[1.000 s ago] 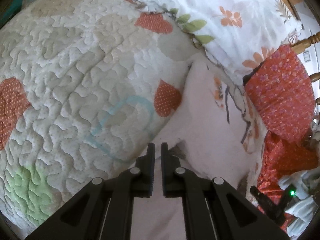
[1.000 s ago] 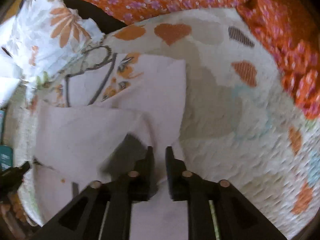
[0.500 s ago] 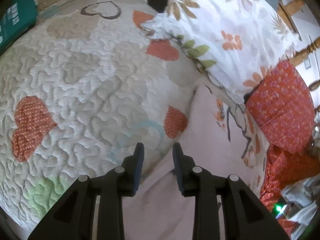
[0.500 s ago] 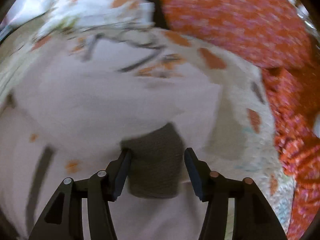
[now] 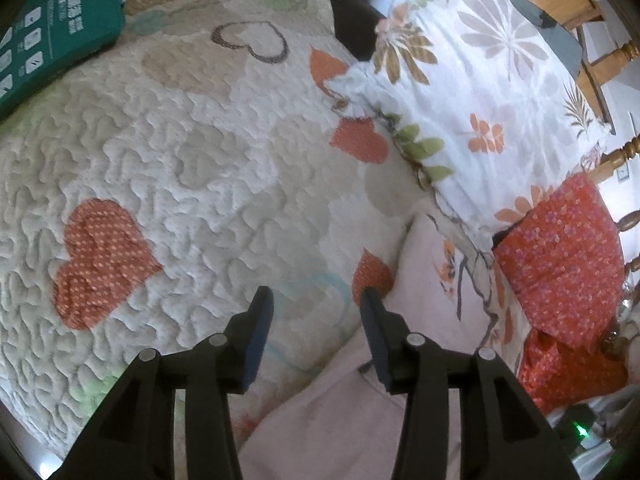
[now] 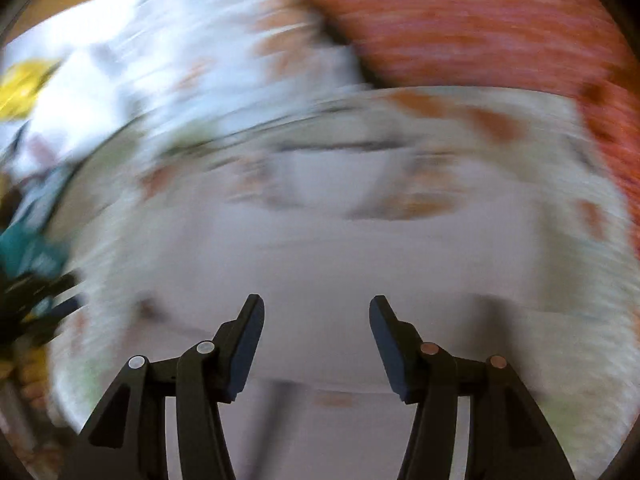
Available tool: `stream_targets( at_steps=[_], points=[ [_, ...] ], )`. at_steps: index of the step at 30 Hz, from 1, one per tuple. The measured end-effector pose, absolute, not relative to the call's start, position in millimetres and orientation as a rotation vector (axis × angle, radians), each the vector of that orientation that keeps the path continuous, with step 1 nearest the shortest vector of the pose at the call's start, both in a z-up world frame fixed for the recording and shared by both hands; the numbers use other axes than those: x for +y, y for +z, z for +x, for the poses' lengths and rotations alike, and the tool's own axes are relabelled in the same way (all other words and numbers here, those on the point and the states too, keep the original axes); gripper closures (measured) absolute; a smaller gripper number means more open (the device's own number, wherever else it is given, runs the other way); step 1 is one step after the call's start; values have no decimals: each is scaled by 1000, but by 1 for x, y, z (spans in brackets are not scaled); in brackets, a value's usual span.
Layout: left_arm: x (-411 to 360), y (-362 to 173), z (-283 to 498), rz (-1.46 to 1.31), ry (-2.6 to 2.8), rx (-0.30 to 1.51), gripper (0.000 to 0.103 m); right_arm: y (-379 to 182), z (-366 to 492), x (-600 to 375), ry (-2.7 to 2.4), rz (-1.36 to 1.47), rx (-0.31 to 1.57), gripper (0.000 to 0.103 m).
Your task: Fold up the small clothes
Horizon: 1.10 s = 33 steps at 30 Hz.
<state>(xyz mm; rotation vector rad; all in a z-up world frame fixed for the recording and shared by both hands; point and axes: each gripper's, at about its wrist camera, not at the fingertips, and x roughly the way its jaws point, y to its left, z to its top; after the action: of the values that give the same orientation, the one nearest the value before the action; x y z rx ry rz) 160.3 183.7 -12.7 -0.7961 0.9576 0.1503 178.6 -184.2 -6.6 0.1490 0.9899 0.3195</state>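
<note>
While both grippers' fingers (image 5: 316, 300) (image 6: 316, 312) gape empty, the pink garment (image 5: 424, 296) stretches lengthwise toward the pillows (image 5: 472, 92)

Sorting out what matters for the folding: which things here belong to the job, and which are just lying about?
Job: pale pink garment; left gripper; right gripper, both open.

Lying about: heart quilt; floral pillow; red floral cloth; green box.

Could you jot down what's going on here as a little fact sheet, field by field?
surface: heart-patterned quilt
garment: pale pink garment lying flat on the quilt
left gripper: open, over the garment's edge, holding nothing
right gripper: open, above the garment, holding nothing
nearby: floral pillow, red cloth, teal package
right view: motion-blurred
</note>
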Motion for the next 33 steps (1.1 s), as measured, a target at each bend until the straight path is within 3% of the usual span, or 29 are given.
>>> stream_targets(
  at_steps=[11,12,13,14,15,21,22,27,33],
  points=[
    [222,-8,146,-873,173,911,55,-60,252,-35,323,-5,1134,43],
    [225,-8,144,-884,171,908,54,-65,255,-32,308,-28,1137,49],
    [227,-8,142,-894,169,906,54,-63,255,-30,302,-45,1116,65],
    [229,-9,140,-906,166,904,54,-61,255,-28,315,-41,1106,88],
    [231,-10,139,-920,164,905,54,-58,255,-27,321,-31,1109,90],
    [235,-9,138,-929,158,900,53,-47,259,12,372,-36,1097,93],
    [236,-8,137,-924,160,899,53,-48,259,20,383,-39,1097,100],
    [238,-7,137,-899,180,894,53,-65,256,48,473,1,1161,101],
    [229,-9,139,-878,152,914,53,-30,214,-27,468,58,1042,98]
  ],
)
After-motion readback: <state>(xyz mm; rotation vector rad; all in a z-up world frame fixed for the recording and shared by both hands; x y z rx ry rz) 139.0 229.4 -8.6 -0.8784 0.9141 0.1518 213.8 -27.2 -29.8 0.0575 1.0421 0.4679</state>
